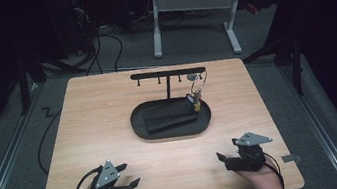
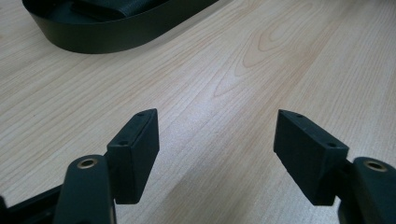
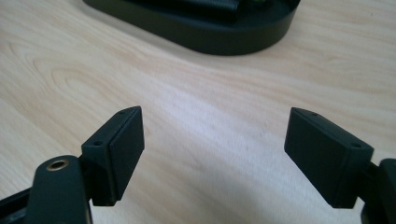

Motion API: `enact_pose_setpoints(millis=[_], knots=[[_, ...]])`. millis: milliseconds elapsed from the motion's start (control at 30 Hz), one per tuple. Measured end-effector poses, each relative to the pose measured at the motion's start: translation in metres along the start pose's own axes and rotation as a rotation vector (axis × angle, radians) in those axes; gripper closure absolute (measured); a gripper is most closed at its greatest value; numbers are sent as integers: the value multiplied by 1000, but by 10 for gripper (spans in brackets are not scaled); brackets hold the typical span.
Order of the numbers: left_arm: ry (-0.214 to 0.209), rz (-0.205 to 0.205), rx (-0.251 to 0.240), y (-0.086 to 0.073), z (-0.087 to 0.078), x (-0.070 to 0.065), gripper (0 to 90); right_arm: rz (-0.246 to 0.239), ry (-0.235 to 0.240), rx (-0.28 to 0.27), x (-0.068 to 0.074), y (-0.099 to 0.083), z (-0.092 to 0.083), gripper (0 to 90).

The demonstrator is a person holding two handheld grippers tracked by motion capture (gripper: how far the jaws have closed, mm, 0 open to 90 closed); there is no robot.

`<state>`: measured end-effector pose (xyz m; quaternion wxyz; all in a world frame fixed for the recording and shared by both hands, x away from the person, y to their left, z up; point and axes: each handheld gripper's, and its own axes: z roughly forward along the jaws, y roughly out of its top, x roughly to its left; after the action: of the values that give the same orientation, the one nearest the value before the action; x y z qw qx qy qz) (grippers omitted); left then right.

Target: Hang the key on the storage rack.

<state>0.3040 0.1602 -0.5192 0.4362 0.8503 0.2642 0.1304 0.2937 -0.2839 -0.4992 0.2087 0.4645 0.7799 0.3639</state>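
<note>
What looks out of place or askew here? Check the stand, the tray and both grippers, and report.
Nothing stands out. The key ring hangs from the black stand at its right end, over the oval tray. The left gripper and right gripper rest open near the table's front edge.

Black gear on pale wood-grain table

Table (image 1: 111, 133) light beige with tan grain whorls between and ahead of both jaw pairs. Oval tray (image 1: 138, 124) beyond the jaws — matte black, as is the hook rack (image 1: 167, 74). Keys (image 1: 195, 101) hanging there show yellow and blue with a silver ring. Left gripper (image 1: 128, 175), right gripper (image 1: 222, 158) — black jaws, grey top plates, brass rivets.
</note>
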Motion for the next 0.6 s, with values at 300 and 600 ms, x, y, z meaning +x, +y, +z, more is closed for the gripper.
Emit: enact_pose_setpoints(millis=[300,600], knots=[[9,-35,-10,-1,0,-2,305,52,-33,-145,-4,-43,-27,198],[11,-23,-7,-1,0,-3,305,59,-32,-146,-3,-43,-23,201]])
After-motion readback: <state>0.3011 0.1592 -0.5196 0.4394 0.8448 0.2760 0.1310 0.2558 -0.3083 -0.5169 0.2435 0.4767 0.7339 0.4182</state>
